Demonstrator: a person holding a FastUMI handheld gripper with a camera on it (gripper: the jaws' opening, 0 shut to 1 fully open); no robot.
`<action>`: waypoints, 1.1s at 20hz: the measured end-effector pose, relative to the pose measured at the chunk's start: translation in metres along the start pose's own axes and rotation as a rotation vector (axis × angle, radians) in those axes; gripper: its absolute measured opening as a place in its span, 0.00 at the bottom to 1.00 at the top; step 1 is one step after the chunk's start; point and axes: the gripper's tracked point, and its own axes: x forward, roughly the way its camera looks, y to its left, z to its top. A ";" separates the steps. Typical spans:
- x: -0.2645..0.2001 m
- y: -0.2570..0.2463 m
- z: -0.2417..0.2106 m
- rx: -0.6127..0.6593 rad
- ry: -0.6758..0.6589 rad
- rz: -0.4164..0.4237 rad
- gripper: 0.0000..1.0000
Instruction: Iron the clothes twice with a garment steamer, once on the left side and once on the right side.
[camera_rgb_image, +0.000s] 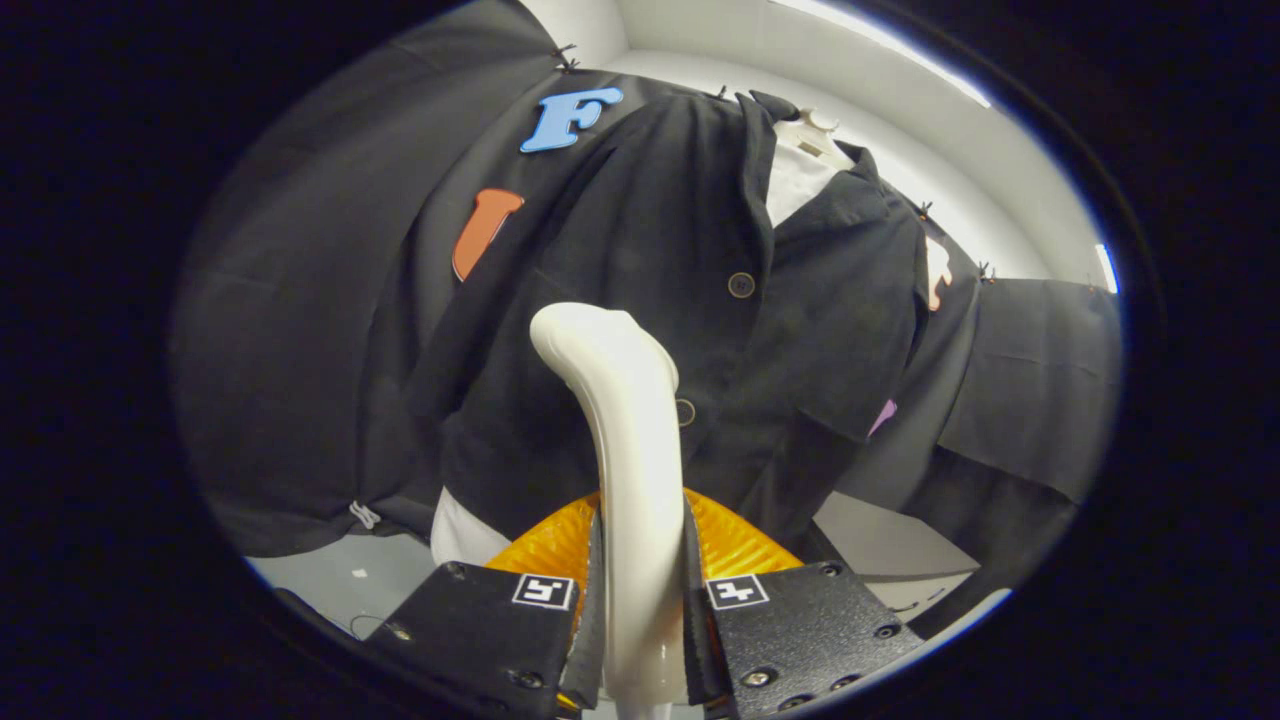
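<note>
My gripper (640, 610) is shut on the white handle of the garment steamer (625, 440), both fingers pressing its sides. The handle rises between the fingers and curves forward to its head, which meets the front of a black buttoned shirt (700, 230). The shirt hangs on a white mannequin torso (800, 170), just beyond the fingers. The steamer head lies low on the shirt, beside the button placket and slightly toward the shirt's left half as I see it. An orange ribbed part (735, 545) shows behind the handle, just above the fingers.
Black cloth (300, 300) hangs behind the mannequin on both sides. A white wall and ceiling (900, 90) lie above. The mannequin's white base (460, 535) and a pale floor patch (350, 580) show below the shirt hem.
</note>
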 end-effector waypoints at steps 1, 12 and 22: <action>-0.002 0.004 -0.005 -0.007 0.008 0.006 0.35; -0.013 0.045 -0.091 -0.048 0.190 0.103 0.35; -0.020 0.063 -0.127 -0.008 0.292 0.152 0.35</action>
